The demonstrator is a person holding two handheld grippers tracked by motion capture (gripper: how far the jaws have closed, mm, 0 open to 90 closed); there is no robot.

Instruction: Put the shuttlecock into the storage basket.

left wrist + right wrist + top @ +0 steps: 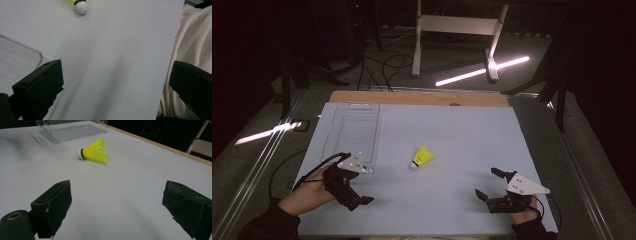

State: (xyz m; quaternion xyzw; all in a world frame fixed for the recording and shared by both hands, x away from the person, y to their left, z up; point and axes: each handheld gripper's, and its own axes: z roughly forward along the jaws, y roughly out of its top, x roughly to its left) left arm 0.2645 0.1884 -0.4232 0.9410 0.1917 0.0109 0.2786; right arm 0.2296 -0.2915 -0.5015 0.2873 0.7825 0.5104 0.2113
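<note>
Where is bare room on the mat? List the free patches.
Free: the wide stretch between the shuttlecock and the right gripper, and the mat's far right half. Crowded: the left side, where the left gripper sits beside the clear tray.

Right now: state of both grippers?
Left gripper: open, holding nothing.
Right gripper: open, holding nothing; shuttlecock lies apart on the table.

Shuttlecock [421, 157] lies mid-table [452, 130]; clear tray [353, 131] behind and left; grippers nearer, either side.
</note>
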